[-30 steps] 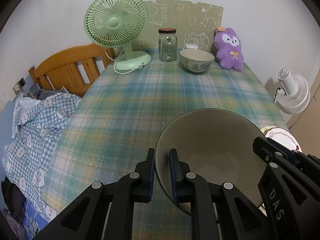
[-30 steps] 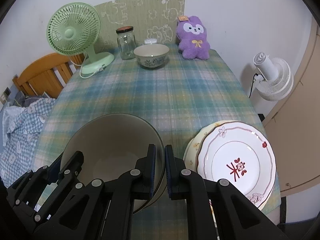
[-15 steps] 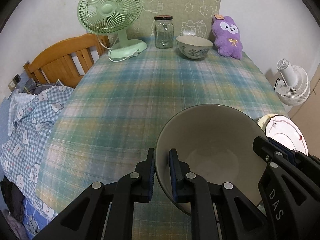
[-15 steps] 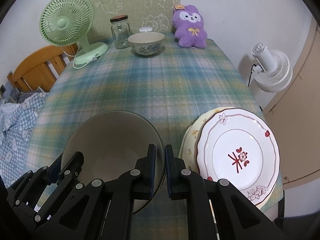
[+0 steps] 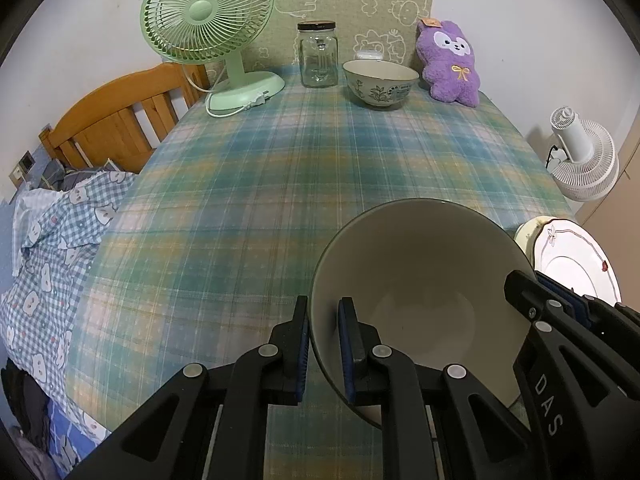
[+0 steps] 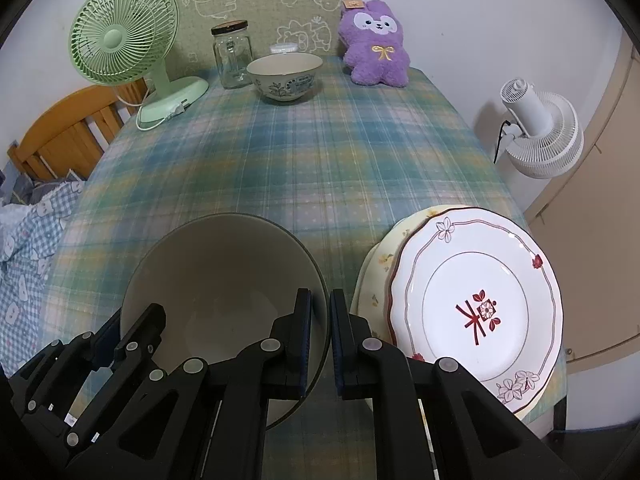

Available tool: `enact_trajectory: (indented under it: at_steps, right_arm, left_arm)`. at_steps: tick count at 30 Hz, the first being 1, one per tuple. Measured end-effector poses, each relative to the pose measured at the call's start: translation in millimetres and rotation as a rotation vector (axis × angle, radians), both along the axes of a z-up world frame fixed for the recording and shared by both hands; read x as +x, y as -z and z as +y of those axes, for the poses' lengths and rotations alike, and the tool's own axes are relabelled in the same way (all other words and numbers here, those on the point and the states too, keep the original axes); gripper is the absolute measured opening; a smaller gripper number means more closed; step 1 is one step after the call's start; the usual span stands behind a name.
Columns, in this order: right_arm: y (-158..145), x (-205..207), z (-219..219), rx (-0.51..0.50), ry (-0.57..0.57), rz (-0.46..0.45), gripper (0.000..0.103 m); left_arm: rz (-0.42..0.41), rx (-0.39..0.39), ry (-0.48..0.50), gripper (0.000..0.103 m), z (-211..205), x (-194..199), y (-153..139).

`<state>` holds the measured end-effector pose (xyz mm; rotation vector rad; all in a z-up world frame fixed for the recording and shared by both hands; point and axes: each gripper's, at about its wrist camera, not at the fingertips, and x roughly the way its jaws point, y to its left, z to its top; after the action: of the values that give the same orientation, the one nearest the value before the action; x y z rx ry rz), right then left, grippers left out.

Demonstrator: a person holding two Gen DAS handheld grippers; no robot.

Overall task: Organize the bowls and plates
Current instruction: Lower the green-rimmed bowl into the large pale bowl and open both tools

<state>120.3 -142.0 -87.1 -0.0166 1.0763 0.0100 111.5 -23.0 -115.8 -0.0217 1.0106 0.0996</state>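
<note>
Both grippers pinch one big bowl over the plaid table.
Left wrist view: left gripper (image 5: 323, 334) clamps the bowl's (image 5: 416, 276) left rim; a small bowl (image 5: 380, 83) sits far back. Right wrist view: right gripper (image 6: 320, 332) clamps the right rim of the bowl (image 6: 216, 280), just beside stacked plates (image 6: 476, 304).

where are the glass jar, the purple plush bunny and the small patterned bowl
clear glass jar with dark lid (image 5: 318, 60), left wrist view, glass body
purple plush bunny (image 6: 376, 54), right wrist view, chest
small patterned ceramic bowl (image 6: 285, 84), right wrist view, outer wall
</note>
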Motion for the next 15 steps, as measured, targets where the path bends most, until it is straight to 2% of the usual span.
enact_trajectory:
  at_steps: [2,7,12,15]
  right_arm:
    - [0.2,0.7,0.4,0.003,-0.002,0.001,0.013]
    - [-0.1,3.1,-1.9,0.024,-0.011,0.004,0.013]
    - [-0.2,5.9,-0.7,0.032,-0.033,0.024,0.015]
    - [-4.0,3.7,-1.3,0.032,-0.035,0.020,0.015]
  left_arm:
    - [0.001,-0.002,0.002,0.011,0.0,0.6,0.1]
    - [-0.001,-0.012,0.010,0.029,-1.9,1.5,-1.5]
    - [0.000,-0.002,0.019,0.040,-2.5,0.5,-3.0]
    - [0.000,-0.004,0.011,0.052,-0.7,-0.2,-5.1]
